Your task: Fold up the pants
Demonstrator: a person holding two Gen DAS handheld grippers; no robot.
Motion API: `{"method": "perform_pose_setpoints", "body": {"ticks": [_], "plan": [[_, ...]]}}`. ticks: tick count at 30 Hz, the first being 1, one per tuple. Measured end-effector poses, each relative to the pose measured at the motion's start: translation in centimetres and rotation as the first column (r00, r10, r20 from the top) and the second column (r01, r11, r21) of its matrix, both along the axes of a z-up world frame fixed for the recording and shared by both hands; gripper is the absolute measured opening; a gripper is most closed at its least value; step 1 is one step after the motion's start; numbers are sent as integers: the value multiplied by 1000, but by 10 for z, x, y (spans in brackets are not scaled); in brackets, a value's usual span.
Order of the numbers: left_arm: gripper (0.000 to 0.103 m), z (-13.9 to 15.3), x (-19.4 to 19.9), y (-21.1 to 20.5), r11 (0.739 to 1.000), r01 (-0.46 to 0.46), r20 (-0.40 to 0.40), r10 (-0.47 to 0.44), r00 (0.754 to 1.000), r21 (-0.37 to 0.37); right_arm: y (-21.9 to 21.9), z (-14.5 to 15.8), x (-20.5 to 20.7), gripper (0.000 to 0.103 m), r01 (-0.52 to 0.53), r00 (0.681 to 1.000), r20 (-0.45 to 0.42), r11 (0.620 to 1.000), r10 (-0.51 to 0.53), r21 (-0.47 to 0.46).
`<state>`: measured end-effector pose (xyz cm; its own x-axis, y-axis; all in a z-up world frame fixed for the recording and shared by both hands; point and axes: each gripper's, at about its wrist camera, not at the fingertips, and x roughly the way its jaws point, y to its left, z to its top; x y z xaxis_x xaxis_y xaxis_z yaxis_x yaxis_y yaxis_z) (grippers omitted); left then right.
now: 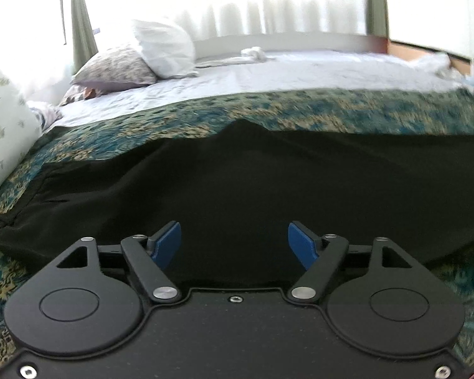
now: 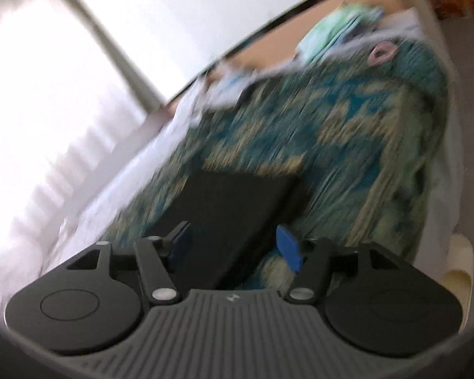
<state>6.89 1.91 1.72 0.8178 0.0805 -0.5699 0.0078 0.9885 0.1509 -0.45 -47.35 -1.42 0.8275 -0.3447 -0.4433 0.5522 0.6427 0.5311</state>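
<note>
On the bed, over the teal patterned bedspread (image 1: 316, 110), the black pants (image 1: 237, 183) lie spread sideways, flat enough to work on. At far left the pillows (image 1: 136, 60) are stacked well away, leaving the cloth room. The left hand-held gripper (image 1: 234, 244) hangs low above the near edge of the pants, blue fingers (image 1: 166, 246) apart and holding nothing, probably lined up to pinch that edge for a fold. Over on the right, the view blurs; the right hand-held gripper (image 2: 237, 248) is spread wide too, empty, with a squared end of the pants (image 2: 230, 208) between and beyond its fingers, likely its grab point.
</note>
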Motion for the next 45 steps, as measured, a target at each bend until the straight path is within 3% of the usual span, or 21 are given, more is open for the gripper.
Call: {"method": "perform_pose_setpoints", "body": {"ticks": [3, 9, 11, 12, 17, 20, 21, 23, 26, 28, 30, 31, 32, 34, 35, 37, 39, 40, 43, 44, 45], "plan": [[75, -12, 0, -4, 1000, -1, -36, 2, 999, 24, 1, 0, 9, 74, 23, 999, -38, 1000, -23, 2], [85, -21, 0, 16, 995, -42, -41, 38, 998, -96, -20, 1, 38, 73, 23, 996, -86, 999, -21, 26], [87, -23, -1, 16, 996, -41, -30, 38, 999, -83, -31, 3, 49, 73, 21, 995, -94, 999, -16, 47], [87, -24, -2, 14, 997, -40, -24, 39, 999, -71, -35, 1, 51, 69, 18, 996, -91, 998, -12, 57], [87, -26, -2, 15, 996, -40, -10, 39, 999, -74, -42, -2, 52, 17, 28, 994, -107, 996, -19, 80], [87, -28, -6, 14, 996, -38, 3, 38, 999, -80, -48, 5, 56, 7, 41, 989, -143, 995, -27, 94], [87, -29, -7, 13, 996, -38, 8, 38, 999, -81, -46, 10, 60, 7, 48, 987, -157, 995, -35, 85], [87, -30, -10, 14, 995, -37, 22, 39, 999, -88, -26, 30, 77, 6, 30, 981, -191, 999, -34, -25], [87, -31, -13, 17, 994, -34, 36, 39, 999, -108, 35, 65, 112, 6, -122, 973, -217, 972, 77, -201], [87, -31, -14, 19, 992, -31, 43, 37, 998, -123, 103, 86, 139, 6, -296, 944, -242, 903, 225, -313], [87, -30, -17, 23, 989, -27, 49, 35, 998, -145, 178, 94, 155, 6, -485, 872, -280, 790, 401, -376], [84, -28, -19, 25, 987, -29, 50, 38, 998, -157, 219, 93, 159, 6, -594, 804, -300, 709, 514, -380], [74, -25, -23, 29, 984, -35, 55, 45, 997, -172, 253, 88, 160, 6, -676, 736, -319, 635, 597, -373], [66, -17, -31, 43, 972, -33, 67, 50, 997, -232, 319, 72, 155, 6, -807, 586, -378, 473, 716, -354], [63, -15, -35, 52, 963, -30, 66, 49, 997, -266, 345, 62, 148, 6, -845, 526, -401, 408, 750, -345], [55, -14, -40, 66, 963, -49, 65, 68, 996, -264, 380, 45, 137, 6, -893, 438, -439, 322, 785, -314], [53, -18, -43, 76, 974, -73, 71, 90, 993, -212, 402, 30, 125, 6, -913, 392, -462, 277, 796, -299], [53, -20, -44, 81, 974, -77, 69, 94, 993, -212, 411, 25, 118, 6, -913, 389, -473, 263, 790, -311], [55, -22, -47, 91, 961, -67, 79, 91, 993, -267, 427, 23, 103, 8, -889, 418, -517, 220, 747, -402], [56, -22, -47, 91, 962, -63, 80, 87, 993, -265, 430, 23, 100, 18, -887, 418, -525, 209, 742, -412], [56, -22, -48, 91, 964, -60, 84, 85, 993, -259, 432, 23, 97, 22, -887, 414, -531, 196, 739, -418]]}}
